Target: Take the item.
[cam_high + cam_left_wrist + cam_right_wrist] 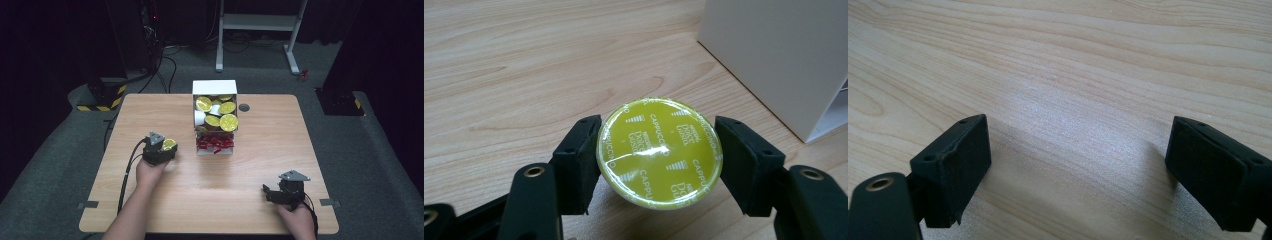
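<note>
Capsule pinched just left of the box

The green-lidded coffee capsule (pixel 659 150) sits clamped by its rim in the left gripper (pixel 161 148), above the desk (pixel 150 115); it looks light, rigid, its foil easily dented. The white box (pixel 215 88) holds more capsules. The right gripper (pixel 280 194) fingers (pixel 955 165) gape, empty.

A white box (pixel 215 88) of yellow-lidded capsules (pixel 228 122) stands on the wooden tabletop (pixel 210 195), red-wrapped pieces (pixel 215 143) at its near end, a grey disc (pixel 244 107) beside it.

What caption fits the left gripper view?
Black fingers clamp a yellow-lidded coffee capsule above the wooden table.
</note>
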The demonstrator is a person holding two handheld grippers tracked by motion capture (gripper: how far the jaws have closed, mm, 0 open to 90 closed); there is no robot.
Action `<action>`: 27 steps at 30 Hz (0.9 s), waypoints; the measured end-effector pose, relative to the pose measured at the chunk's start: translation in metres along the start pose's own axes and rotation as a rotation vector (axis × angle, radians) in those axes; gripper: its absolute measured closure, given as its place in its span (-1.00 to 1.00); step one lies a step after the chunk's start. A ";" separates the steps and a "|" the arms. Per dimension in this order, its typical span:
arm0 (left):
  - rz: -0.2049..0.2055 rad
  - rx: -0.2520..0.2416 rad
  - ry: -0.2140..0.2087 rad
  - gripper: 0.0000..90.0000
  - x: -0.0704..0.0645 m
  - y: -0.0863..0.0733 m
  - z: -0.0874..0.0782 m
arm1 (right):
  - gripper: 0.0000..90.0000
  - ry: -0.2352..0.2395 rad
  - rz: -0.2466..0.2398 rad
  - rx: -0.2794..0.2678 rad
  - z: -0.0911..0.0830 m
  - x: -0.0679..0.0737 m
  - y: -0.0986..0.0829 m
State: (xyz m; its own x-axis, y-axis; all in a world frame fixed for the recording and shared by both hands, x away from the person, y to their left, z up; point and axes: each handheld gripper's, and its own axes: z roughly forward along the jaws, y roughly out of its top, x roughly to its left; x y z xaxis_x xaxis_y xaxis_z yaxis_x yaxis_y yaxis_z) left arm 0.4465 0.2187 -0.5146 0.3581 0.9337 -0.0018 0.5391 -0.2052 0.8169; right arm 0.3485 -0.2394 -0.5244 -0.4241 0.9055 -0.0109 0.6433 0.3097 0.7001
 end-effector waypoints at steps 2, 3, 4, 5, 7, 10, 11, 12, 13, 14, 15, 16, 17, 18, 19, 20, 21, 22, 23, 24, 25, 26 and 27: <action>-0.004 -0.003 0.000 -0.15 0.000 0.000 0.001 | -0.76 0.000 0.000 0.000 0.000 0.000 0.000; -0.007 -0.008 0.003 -0.15 0.000 -0.001 0.002 | -0.76 0.000 0.000 0.000 0.000 0.000 0.000; -0.013 -0.009 0.001 -0.15 0.000 -0.001 0.003 | -0.76 0.000 0.000 0.000 0.000 0.000 0.000; -0.018 -0.006 0.002 -0.15 -0.001 -0.001 0.004 | -0.76 0.000 0.000 0.000 0.000 0.000 0.000; -0.016 0.000 0.004 -0.15 0.000 -0.002 0.005 | -0.75 0.000 0.001 0.000 0.000 0.000 0.000; -0.014 -0.003 0.006 -0.15 -0.001 -0.003 0.005 | -0.75 0.002 0.000 -0.001 0.000 0.000 0.000; -0.013 -0.009 0.007 -0.16 -0.001 -0.004 0.005 | -0.75 0.002 0.002 0.000 0.000 0.000 0.000; -0.017 -0.012 0.007 -0.16 -0.001 -0.004 0.005 | -0.75 0.002 0.002 0.000 0.000 0.000 0.000; -0.019 -0.015 0.007 -0.16 -0.001 -0.005 0.005 | -0.75 0.002 0.001 0.000 0.000 0.000 0.000; -0.023 -0.017 0.006 -0.16 -0.001 -0.005 0.005 | -0.75 0.002 0.001 0.000 0.000 0.000 0.000; -0.026 -0.014 0.002 -0.16 -0.001 -0.005 0.005 | -0.75 0.002 0.001 0.000 0.000 0.000 0.000; -0.023 -0.016 0.003 -0.16 0.000 -0.005 0.005 | -0.75 0.002 0.001 0.000 0.000 0.000 0.000; -0.024 -0.016 0.002 -0.16 0.000 -0.005 0.005 | -0.75 0.002 0.001 0.000 0.000 0.000 0.000; -0.023 -0.015 0.002 -0.16 0.000 -0.006 0.004 | -0.75 0.002 0.001 0.000 0.000 0.000 0.000; -0.019 -0.016 0.005 -0.16 0.000 -0.006 0.004 | -0.75 0.002 0.001 0.000 0.000 0.000 0.000; -0.023 -0.016 0.005 -0.16 0.000 -0.006 0.004 | -0.75 0.002 0.001 0.000 0.000 0.000 0.000; -0.029 -0.015 0.004 -0.16 0.000 -0.005 0.004 | -0.75 0.002 0.003 0.000 -0.001 0.001 0.000; -0.035 -0.013 0.005 -0.16 0.000 -0.005 0.004 | -0.74 0.002 0.004 0.000 -0.001 0.001 0.000; -0.043 -0.012 0.004 -0.16 0.001 -0.005 0.004 | -0.74 0.002 0.005 0.000 -0.001 0.001 -0.001; -0.051 -0.009 0.001 -0.17 0.001 -0.005 0.005 | -0.74 0.002 0.005 0.000 -0.001 0.001 -0.001; -0.057 0.000 -0.002 -0.20 0.001 -0.004 0.005 | -0.74 0.002 0.005 0.000 -0.001 0.001 -0.001; -0.062 0.007 -0.004 -0.27 0.001 -0.004 0.005 | -0.74 0.002 0.005 0.000 -0.001 0.001 -0.001; -0.072 0.008 -0.007 -0.31 0.002 -0.003 0.004 | -0.74 0.002 0.007 0.001 -0.001 0.001 -0.001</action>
State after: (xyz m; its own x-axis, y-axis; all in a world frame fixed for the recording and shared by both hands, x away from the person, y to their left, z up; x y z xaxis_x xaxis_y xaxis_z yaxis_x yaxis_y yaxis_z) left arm 0.4490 0.2197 -0.5194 0.3234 0.9441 -0.0642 0.5698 -0.1402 0.8098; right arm 0.3473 -0.2390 -0.5242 -0.4208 0.9071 -0.0047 0.6468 0.3037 0.6996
